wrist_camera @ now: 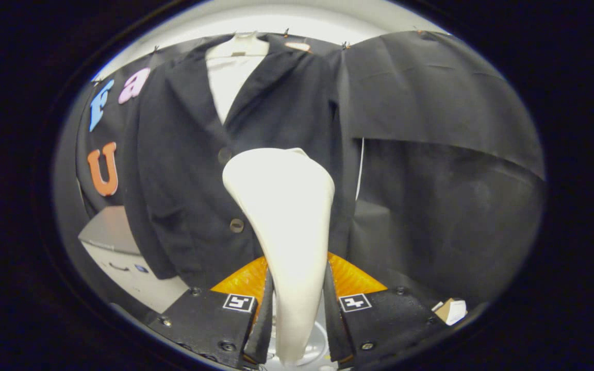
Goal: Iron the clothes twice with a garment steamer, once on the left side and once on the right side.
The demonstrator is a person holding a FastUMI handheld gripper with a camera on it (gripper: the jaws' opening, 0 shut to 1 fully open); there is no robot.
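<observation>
A dark jacket hangs on a white hanger against the booth wall, over a white shirt. Two round buttons show down its front. The white garment steamer stands up between my fingers, its wide head at the level of the jacket's front, right of the buttons. My gripper is shut on the steamer's narrow handle, one finger pressing each side. Whether the head touches the cloth I cannot tell.
A grey-topped white cabinet stands low beside the jacket's left hem. A small cardboard piece lies low to the right of my fingers. Black cloth covers the wall to the right of the jacket.
</observation>
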